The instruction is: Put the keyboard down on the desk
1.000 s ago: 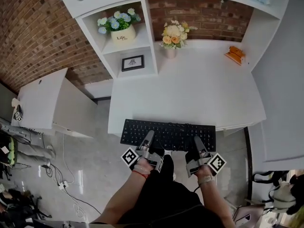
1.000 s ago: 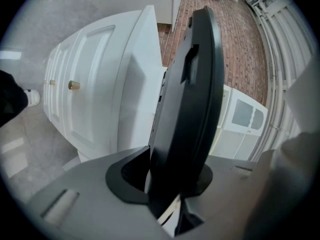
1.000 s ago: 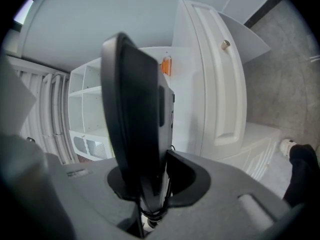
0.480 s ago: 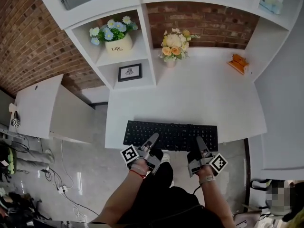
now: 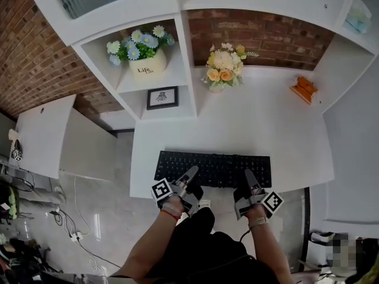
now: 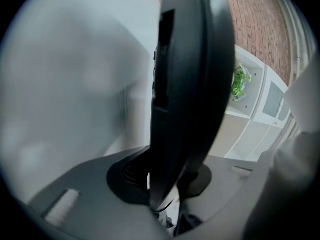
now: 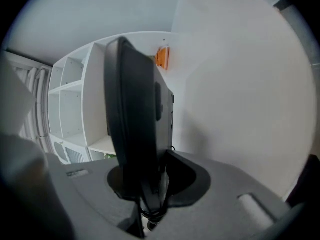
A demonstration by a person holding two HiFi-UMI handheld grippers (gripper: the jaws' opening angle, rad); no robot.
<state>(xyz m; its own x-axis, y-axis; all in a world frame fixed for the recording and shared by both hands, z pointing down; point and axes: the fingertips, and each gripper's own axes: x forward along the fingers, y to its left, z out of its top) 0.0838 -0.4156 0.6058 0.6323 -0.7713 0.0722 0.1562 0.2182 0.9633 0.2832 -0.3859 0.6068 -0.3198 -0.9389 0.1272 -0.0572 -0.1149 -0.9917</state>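
1. The keyboard (image 5: 213, 169) lies level and crosswise over the front strip of the white desk (image 5: 260, 129). Its near long edge sits about at the desk's front edge. I cannot tell whether it rests on the top or hangs just above it.
2. The left gripper (image 5: 190, 173) reaches in from the person's side onto the keyboard's near edge, left of the middle. In the left gripper view (image 6: 165, 186) the black slab (image 6: 192, 84) fills the narrow gap between the jaws, seen edge-on. The jaws have just been closing and now pinch it.
3. The right gripper (image 5: 249, 176) takes the same near edge towards the right end. In the right gripper view (image 7: 150, 186) its jaws stand only a little apart, clamped on the keyboard (image 7: 135, 124), which rises edge-on between them.
4. Both grippers point roughly level towards the back of the desk.
5. A vase of flowers (image 5: 224, 68) and an orange thing (image 5: 304, 89) stand at the back of the desk, well apart from the keyboard.
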